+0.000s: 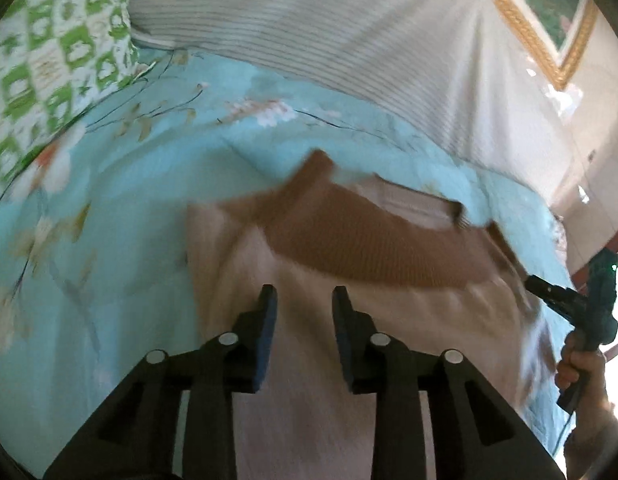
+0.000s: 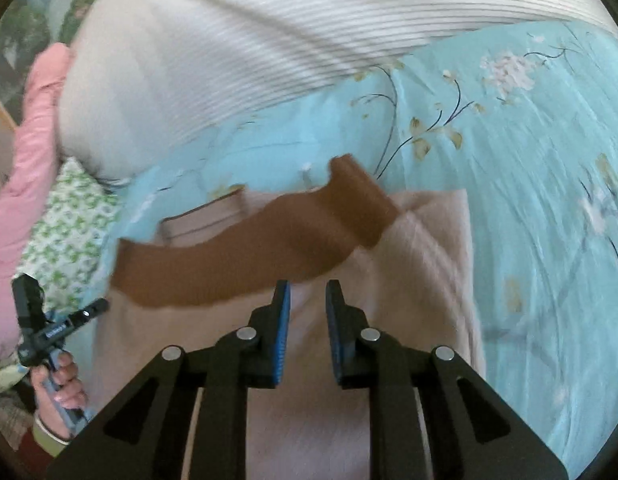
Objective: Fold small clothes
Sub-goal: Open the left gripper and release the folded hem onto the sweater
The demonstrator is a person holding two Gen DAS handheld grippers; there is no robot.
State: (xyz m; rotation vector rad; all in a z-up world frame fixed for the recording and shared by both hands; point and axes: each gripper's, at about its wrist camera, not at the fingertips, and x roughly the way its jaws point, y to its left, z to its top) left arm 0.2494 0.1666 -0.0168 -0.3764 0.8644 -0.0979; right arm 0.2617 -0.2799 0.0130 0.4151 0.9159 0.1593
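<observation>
The left gripper has its jaws spread, gripping nothing, over the beige garment on the blue sheet; its brown band lies just ahead. The right gripper, jaws likewise apart and empty, hovers over the same garment, the band ahead-left.

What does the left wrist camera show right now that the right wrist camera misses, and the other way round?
Only the left wrist view shows a gold picture frame on the wall and the right hand gripping its handle. Only the right wrist view shows pink fabric at the edge and the left hand. Both show the beige and brown garment on the blue floral bedspread, a striped pillow, a green patterned cloth, and open, empty fingers.
</observation>
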